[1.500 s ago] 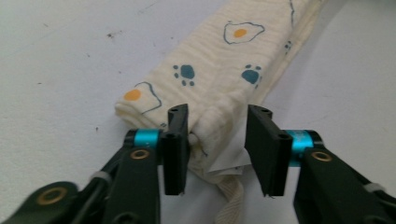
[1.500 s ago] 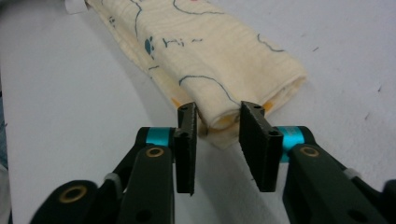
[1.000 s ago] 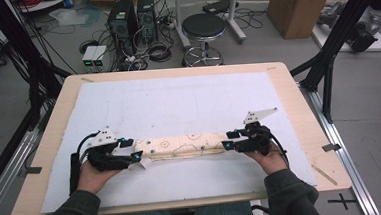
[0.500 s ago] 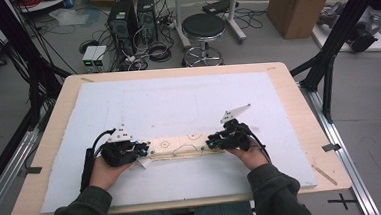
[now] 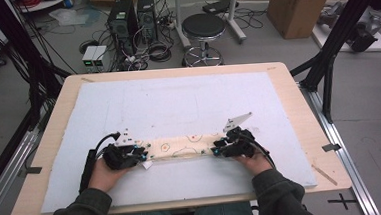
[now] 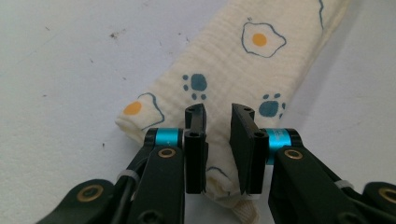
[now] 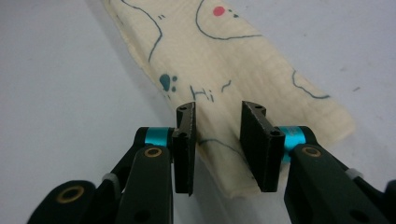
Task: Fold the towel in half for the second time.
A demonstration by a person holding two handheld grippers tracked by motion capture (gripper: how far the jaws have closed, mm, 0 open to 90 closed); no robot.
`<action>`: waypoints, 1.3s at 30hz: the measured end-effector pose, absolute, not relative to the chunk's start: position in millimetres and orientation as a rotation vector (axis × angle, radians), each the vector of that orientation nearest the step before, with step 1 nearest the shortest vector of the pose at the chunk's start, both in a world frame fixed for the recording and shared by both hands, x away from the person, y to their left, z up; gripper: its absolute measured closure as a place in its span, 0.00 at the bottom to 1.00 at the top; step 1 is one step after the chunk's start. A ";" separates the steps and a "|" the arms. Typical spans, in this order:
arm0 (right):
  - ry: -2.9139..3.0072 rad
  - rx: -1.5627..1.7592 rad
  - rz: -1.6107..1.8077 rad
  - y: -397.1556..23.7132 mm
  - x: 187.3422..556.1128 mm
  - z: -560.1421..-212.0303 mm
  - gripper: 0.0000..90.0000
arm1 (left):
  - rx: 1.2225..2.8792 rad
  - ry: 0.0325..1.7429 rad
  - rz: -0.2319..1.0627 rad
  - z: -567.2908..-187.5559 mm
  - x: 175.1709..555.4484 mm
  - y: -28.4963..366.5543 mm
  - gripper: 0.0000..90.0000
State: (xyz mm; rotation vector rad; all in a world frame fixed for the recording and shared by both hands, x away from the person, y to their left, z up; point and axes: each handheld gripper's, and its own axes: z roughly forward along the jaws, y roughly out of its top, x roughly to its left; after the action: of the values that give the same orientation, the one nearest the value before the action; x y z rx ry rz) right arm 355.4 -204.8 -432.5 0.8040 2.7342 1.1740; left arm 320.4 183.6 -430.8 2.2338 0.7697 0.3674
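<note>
A cream cloth (image 5: pixel 181 149) printed with fried eggs and blue paws lies folded into a long narrow strip on the white mat (image 5: pixel 178 103), near the person's side. My left gripper (image 5: pixel 142 158) is at its left end. In the left gripper view the cloth (image 6: pixel 233 60) runs away from the left gripper (image 6: pixel 218 112), whose jaws have just been opening; they stand a little apart over the cloth's end without pressing it. My right gripper (image 5: pixel 216 150) is at the right end. There too the right gripper (image 7: pixel 217 109) has just been opening, and the cloth (image 7: pixel 233 60) lies flat under the gap.
The mat covers most of the wooden table (image 5: pixel 309 110), and bare mat stretches behind the cloth. Beyond the far edge, on the floor, are a black stool (image 5: pixel 202 26), computer cases (image 5: pixel 128 16) with cables, and a cardboard box (image 5: pixel 297 6).
Both hands came closer to each other and sank toward the mat. The cloth strip lies lower and flat between them.
</note>
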 end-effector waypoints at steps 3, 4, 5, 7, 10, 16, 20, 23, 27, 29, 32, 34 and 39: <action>2.712 0.791 1.174 -209.4 354.3 -432.0 0.72 | 2.245 0.763 0.380 -430.9 319.6 183.2 0.83; 2.707 0.790 1.166 -210.8 353.6 -432.1 0.72 | 2.246 0.760 0.384 -431.2 319.5 183.0 0.82; 2.708 0.792 1.162 -212.0 352.5 -432.6 0.72 | 2.247 0.759 0.388 -431.5 319.4 182.8 0.82; 2.696 0.775 1.163 -213.4 351.5 -434.8 0.71 | 2.247 0.761 0.388 -432.1 319.5 182.7 0.82; 2.677 0.750 1.153 -211.3 347.3 -437.0 0.68 | 2.246 0.761 0.381 -432.4 320.6 183.5 0.81; 2.639 0.708 1.126 -209.0 340.0 -439.4 0.67 | 2.204 0.764 0.376 -436.2 319.3 187.5 0.79; 2.634 0.715 1.133 -209.0 339.7 -439.7 0.67 | 2.192 0.780 0.366 -436.0 318.7 188.8 0.78; 2.630 0.719 1.131 -208.5 339.3 -439.8 0.67 | 2.201 0.770 0.387 -436.3 317.6 186.7 0.78; 2.634 0.719 1.139 -209.1 340.7 -439.8 0.66 | 2.191 0.778 0.368 -436.8 319.1 188.2 0.77; 2.635 0.724 1.142 -208.9 340.4 -439.8 0.65 | 2.199 0.771 0.376 -436.6 318.4 187.7 0.77; 2.634 0.720 1.137 -207.9 339.6 -439.5 0.63 | 2.198 0.772 0.374 -436.6 318.6 188.3 0.77; 2.640 0.731 1.144 -207.5 339.5 -439.4 0.60 | 2.195 0.774 0.373 -436.5 318.3 188.2 0.77; 2.650 0.775 1.198 -208.8 340.8 -437.8 0.54 | 2.163 0.753 0.319 -431.8 315.0 191.2 0.67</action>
State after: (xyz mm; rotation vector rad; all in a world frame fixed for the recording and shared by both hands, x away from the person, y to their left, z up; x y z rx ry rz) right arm 340.8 -208.8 -437.8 0.7749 2.6503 1.1984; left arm 315.0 191.2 -431.8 2.1631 0.7531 0.3186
